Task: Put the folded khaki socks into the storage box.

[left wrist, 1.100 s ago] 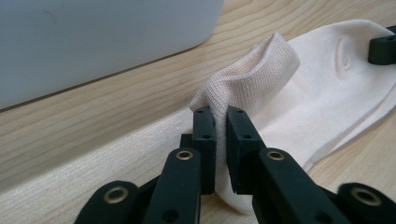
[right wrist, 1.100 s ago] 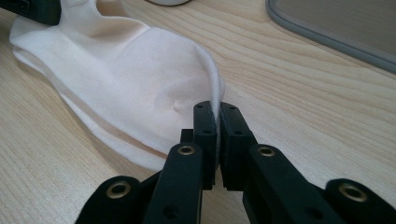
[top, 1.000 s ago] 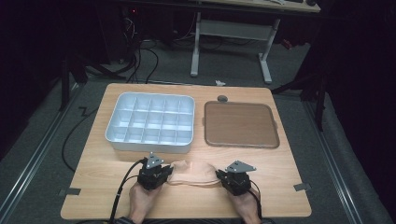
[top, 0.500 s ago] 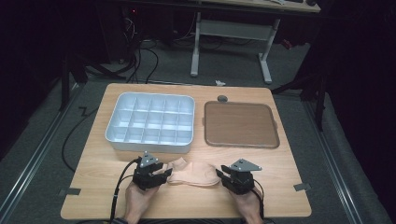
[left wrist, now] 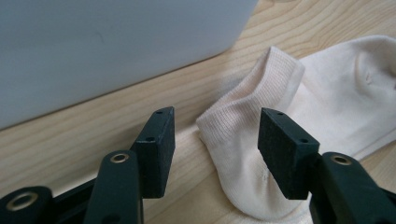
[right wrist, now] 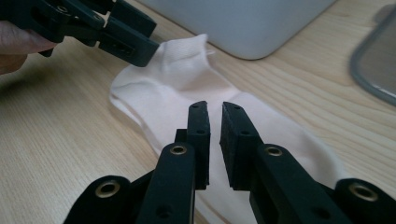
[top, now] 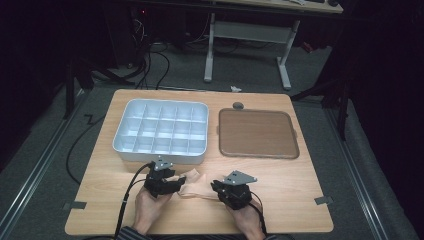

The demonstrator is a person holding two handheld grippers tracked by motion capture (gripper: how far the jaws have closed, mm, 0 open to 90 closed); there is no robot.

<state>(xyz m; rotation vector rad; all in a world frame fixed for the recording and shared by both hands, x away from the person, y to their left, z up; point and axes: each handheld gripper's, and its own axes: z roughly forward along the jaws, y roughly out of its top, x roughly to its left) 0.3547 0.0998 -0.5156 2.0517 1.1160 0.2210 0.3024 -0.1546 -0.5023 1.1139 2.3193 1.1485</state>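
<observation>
Spread wide, the left gripper (left wrist: 212, 140) had its jaws freshly opening, and the ribbed cuff of the pale sock (left wrist: 289, 121) lay on the wood between them, neither pad pressing on it. Just ahead of that claw stood the grey wall of the compartment tray (left wrist: 107, 46), close behind the cuff but apart from it. From above, the left gripper (top: 162, 182) sat at the sock's (top: 192, 182) left end, the person's left hand (top: 150, 210) beneath it, while the sock stretched rightward across the wooden table (top: 300, 200) toward the other claw. Farther right, the right gripper (right wrist: 214, 135) had its jaws freshly closing, nearly together with only a thin slit between the pads; they hovered over the middle of the sock (right wrist: 177, 88), and whether they nipped any fabric could not be told. Beyond its tips the left gripper showed at the sock's far end, and the brown tray (top: 257, 132) lay well off, ahead and to its right.
</observation>
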